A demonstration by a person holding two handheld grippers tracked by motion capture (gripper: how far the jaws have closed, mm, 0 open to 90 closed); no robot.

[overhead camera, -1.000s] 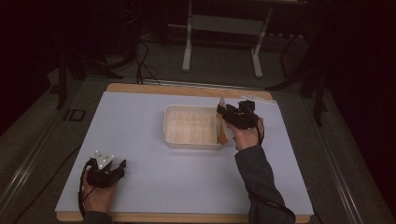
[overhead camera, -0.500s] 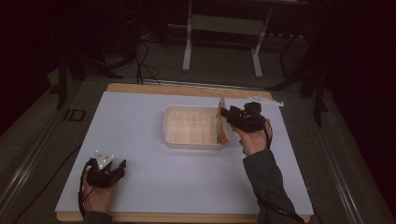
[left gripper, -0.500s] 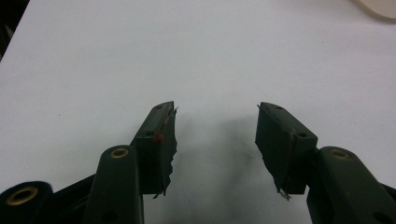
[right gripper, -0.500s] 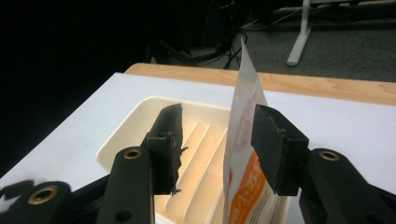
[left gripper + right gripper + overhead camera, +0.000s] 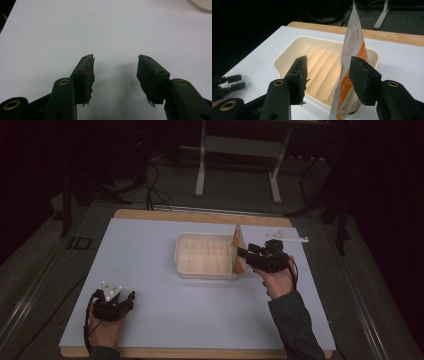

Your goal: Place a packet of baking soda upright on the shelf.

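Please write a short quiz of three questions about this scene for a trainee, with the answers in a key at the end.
1. True or false: the orange-and-white tube lies flat on the table.
2. What is between the left gripper's fingers?
3. The right gripper is: A) shut on the tube, B) open beside the tube, C) inside the cream tray.

Key:
1. False; it stands upright against the tray's end.
2. Nothing; they are open over bare table.
3. B; its fingers have just been opening, and no pad presses on the tube.
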